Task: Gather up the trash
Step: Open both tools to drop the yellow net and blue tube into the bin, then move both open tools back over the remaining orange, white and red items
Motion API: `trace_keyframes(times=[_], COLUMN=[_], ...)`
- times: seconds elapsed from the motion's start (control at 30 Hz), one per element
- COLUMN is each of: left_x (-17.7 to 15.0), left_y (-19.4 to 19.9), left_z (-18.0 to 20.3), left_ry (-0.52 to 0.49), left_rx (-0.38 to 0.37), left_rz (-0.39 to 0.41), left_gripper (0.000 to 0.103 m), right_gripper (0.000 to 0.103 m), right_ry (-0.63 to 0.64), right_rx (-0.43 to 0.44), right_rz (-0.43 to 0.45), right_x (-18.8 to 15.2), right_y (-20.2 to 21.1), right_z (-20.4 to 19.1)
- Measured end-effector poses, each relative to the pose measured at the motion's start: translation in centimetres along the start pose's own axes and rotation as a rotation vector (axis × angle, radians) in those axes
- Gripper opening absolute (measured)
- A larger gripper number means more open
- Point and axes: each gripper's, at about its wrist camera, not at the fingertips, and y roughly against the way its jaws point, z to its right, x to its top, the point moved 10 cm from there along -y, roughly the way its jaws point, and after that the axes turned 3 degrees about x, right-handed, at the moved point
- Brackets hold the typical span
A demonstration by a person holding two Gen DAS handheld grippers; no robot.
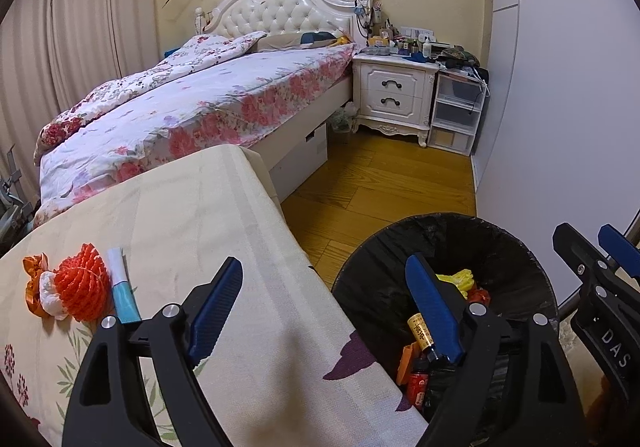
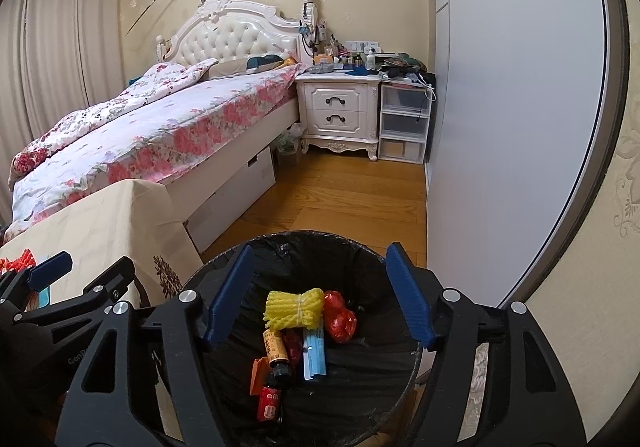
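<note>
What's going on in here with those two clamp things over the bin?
A person is tidying a bedroom using a hand-held gripper in each hand. The right hand-held gripper hangs open over the black-lined trash bin, nothing between its fingers; yellow foam netting, small bottles and wrappers already lie inside. The left hand-held gripper is open too, beside the cloth-covered table, where a red foam net, a blue and white tube and an orange wrapper still wait.

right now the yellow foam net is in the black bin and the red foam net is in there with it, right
Not quite. The yellow foam net is in the black bin, but the red foam net lies on the cloth-covered table, beside a blue-and-white tube. The left wrist view shows it.
</note>
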Motion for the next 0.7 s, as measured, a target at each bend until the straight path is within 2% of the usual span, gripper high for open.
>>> trace_keyframes(times=[0.13,0.43,0.7], left_x=[0.0,-0.5,-2.6], left_y=[0.5,2.6,4.6], left_z=[-1.1,-5.7,-12.2], left_ry=[0.011,0.049,0.119], left_rx=[0.013,0.075,0.161], left_rz=[0.006,0.020,0.000], left_gripper=[0.082,0.082,0.082], right_gripper=[0.076,0.077,0.077], right_ry=[0.011,0.047,0.091], right_rx=[0.005,0.032,0.117], right_rz=[-0.003,-0.013,-0.036], right_x=[-0.1,-0.2,-0.7], right_y=[0.1,0.8,1.5], right_z=[-0.4,-2.4,-6.8])
